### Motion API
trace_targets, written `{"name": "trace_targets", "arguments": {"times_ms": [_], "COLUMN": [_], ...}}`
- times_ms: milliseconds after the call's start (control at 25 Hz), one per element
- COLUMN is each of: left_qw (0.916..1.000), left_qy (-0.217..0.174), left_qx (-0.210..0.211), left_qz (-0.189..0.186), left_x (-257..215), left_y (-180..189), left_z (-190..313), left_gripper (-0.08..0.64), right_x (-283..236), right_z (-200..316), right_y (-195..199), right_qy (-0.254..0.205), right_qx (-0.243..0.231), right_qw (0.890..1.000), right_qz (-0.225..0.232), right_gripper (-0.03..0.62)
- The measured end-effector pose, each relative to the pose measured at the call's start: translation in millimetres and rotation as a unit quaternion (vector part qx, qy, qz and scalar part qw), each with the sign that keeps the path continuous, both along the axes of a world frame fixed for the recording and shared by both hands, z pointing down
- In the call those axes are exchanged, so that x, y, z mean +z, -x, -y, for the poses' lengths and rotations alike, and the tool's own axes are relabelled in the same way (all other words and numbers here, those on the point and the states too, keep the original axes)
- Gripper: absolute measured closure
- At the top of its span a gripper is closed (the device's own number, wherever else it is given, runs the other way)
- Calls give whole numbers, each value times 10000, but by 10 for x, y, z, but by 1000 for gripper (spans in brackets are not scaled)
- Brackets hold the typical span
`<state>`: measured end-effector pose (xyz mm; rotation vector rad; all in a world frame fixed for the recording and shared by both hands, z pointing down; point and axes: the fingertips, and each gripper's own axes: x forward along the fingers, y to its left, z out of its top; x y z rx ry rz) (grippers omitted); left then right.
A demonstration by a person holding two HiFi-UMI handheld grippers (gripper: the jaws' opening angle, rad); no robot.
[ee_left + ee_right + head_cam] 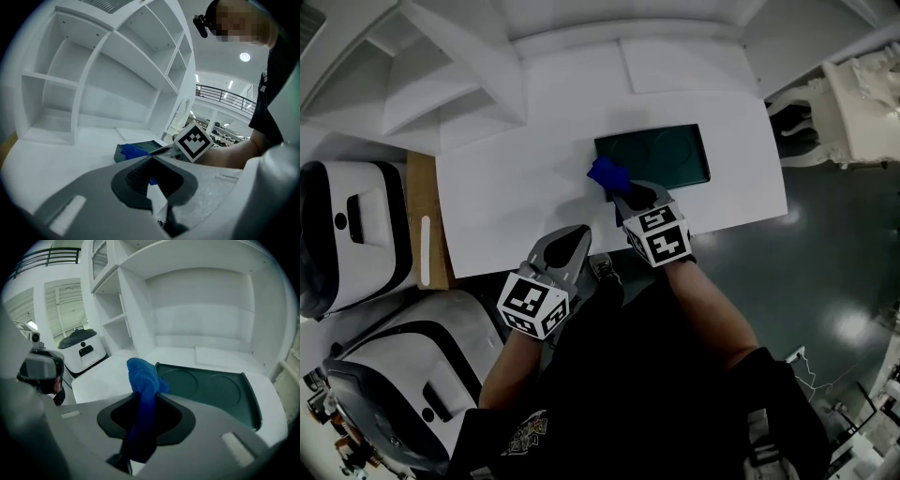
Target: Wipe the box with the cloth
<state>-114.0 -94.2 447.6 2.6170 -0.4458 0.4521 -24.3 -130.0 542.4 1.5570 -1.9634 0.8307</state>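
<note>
A flat dark green box (658, 155) with two round recesses in its top (211, 390) lies on the white table (516, 197). My right gripper (623, 195) is shut on a blue cloth (606, 173), which hangs out of the jaws (142, 380) at the box's near left edge. The cloth touches or hovers just at that edge. My left gripper (570, 246) is held back at the table's front edge, jaws closed with nothing between them. In the left gripper view the box and cloth (132, 150) show ahead beside the right gripper's marker cube (193, 140).
White curved shelving (441, 66) stands behind the table. A flat white sheet (684, 66) lies beyond the box. Two white and black machines (347, 234) sit at the left, an ornate white chair (844, 112) at the right. A wooden strip (427, 225) borders the table's left side.
</note>
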Motion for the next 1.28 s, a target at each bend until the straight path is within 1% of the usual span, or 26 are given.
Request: {"name": "trace_targets", "arguments": {"times_ms": [200, 320, 600, 880, 1280], "left_qw": [10000, 9999, 9997, 9995, 9992], "left_qy": [-4, -3, 11, 38, 43], "left_qx": [67, 133, 213, 320, 394], "left_qz": [-47, -69, -79, -59, -43], "left_x": [-9, -18, -2, 0, -11], "left_y": [-24, -68, -135, -285, -526], "left_z": [47, 24, -7, -109, -219], "left_gripper": [560, 560, 560, 560, 560], "right_x": [21, 17, 29, 38, 52], "right_z": [17, -45, -172, -340, -520], "right_y": [-41, -153, -546, -1027, -1477], "right_qy": [26, 88, 109, 134, 198], "right_qx": [48, 176, 613, 1060, 1328], "right_qw": [10000, 9998, 9980, 9942, 9903], "right_qz": [-51, -62, -114, -154, -350], "right_gripper": [474, 474, 474, 474, 474]}}
